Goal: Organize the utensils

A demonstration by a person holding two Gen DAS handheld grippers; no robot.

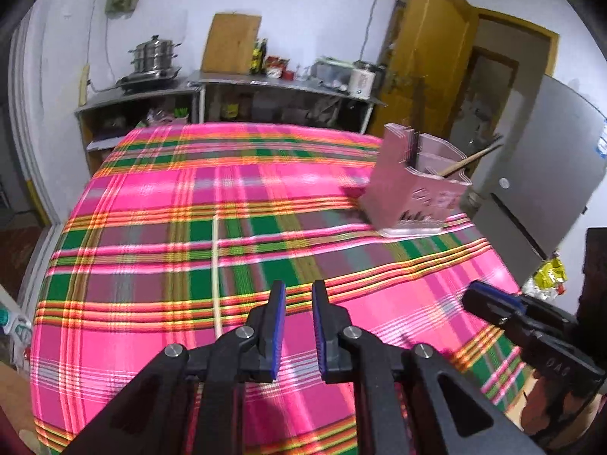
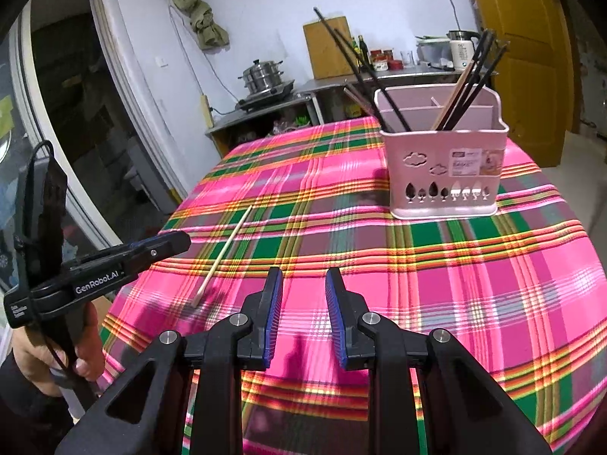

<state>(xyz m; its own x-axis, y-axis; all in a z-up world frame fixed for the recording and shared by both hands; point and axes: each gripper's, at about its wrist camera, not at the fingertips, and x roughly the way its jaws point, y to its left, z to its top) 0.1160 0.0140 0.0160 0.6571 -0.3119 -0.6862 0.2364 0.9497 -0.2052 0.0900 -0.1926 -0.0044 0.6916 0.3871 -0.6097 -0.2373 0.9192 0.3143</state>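
The pink utensil holder (image 2: 442, 159) stands upright on the plaid-covered desk (image 2: 474, 284), toward one o'clock in the right wrist view, so sticks can drop straight into its compartments. Dark chopsticks (image 2: 472, 79) and a wooden one already lean inside it, fanned against the dividers. One pale chopstick (image 2: 224, 256) lies loose and flat on the cloth at about ten o'clock, well apart from the holder; it looks like the piece not yet put away. The left claw (image 1: 297, 326) hangs over bare cloth with only a narrow gap between its blue pads, gripping nothing. The right claw (image 2: 303, 318) is partly open, wider than the left, and empty too, touching nothing. Both point down toward the desk.
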